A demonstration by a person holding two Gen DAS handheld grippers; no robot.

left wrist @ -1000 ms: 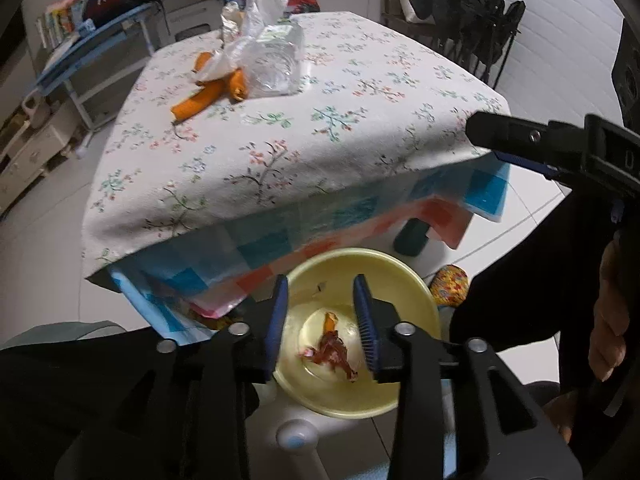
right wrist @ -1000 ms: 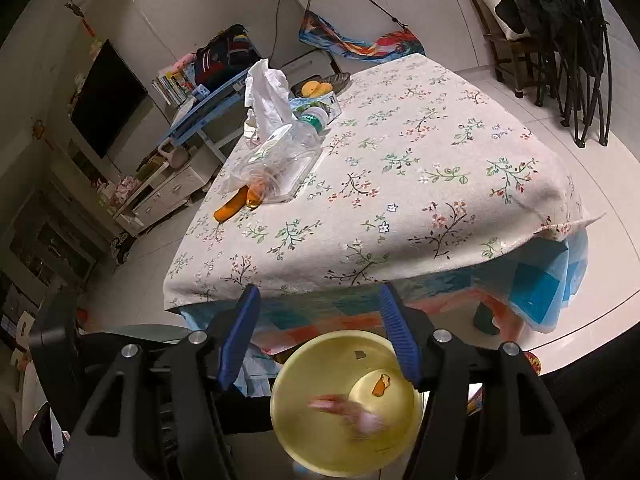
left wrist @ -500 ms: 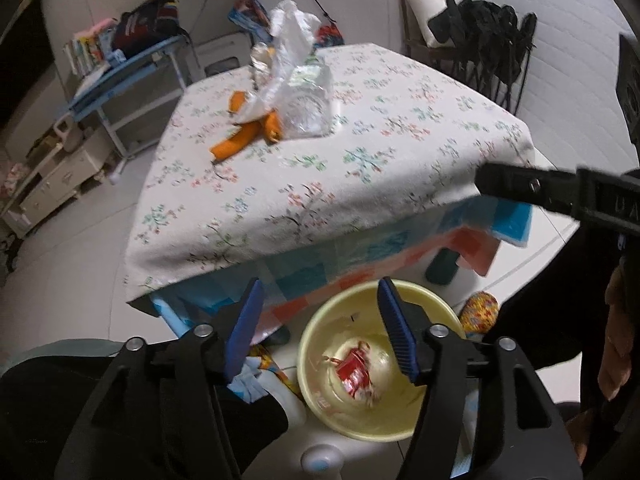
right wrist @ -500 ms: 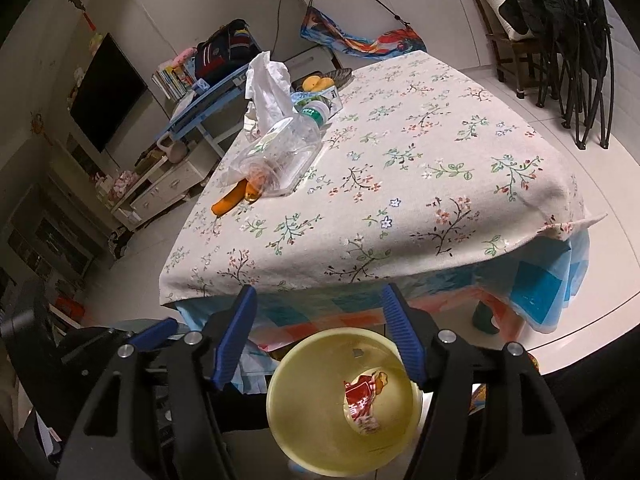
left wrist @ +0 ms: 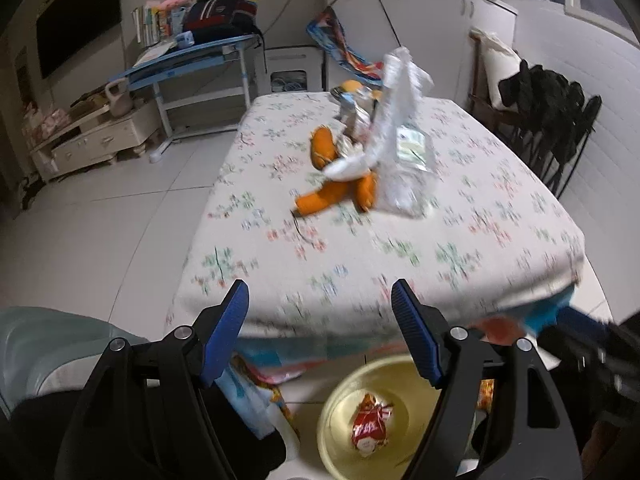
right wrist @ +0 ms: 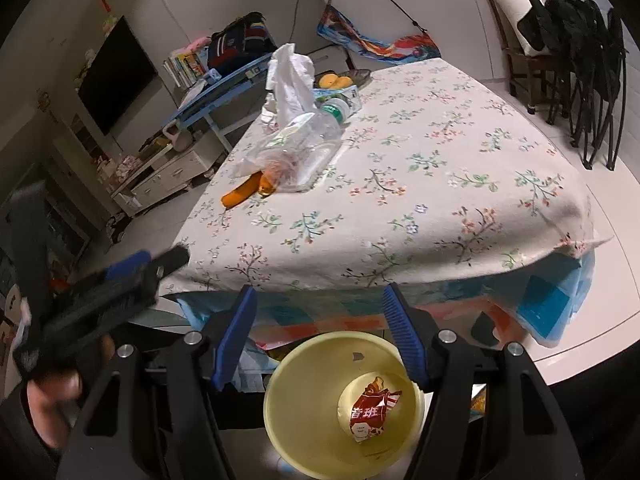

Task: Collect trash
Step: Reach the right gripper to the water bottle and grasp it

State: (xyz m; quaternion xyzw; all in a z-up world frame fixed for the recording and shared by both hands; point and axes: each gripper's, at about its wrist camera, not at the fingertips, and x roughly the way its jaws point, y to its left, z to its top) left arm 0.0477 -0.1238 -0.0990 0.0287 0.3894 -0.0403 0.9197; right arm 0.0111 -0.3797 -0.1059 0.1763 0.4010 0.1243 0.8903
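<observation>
Table (right wrist: pixel 440 184): floral cloth filling the middle of both views; remaining trash sits upper centre, well apart from either gripper.
Step in hand: judged, reaching for the next piece; best to lift clear of the table edge, then come down onto one item.
Plastic bag (right wrist: pixel 288 80): crumpled white, standing over the clear plastic bottle (right wrist: pixel 304 152), touching it.
Orange peels (left wrist: pixel 332 196): partly tucked under the bag; take loose ones first.
Yellow bowl (right wrist: pixel 304 360): bottom centre, below the table edge; holds one red wrapper (right wrist: pixel 372 408).
Left gripper (left wrist: pixel 320 320): jaws opening, nothing between them.
Right gripper (right wrist: pixel 320 320): jaws apart, empty, above the bowl.
</observation>
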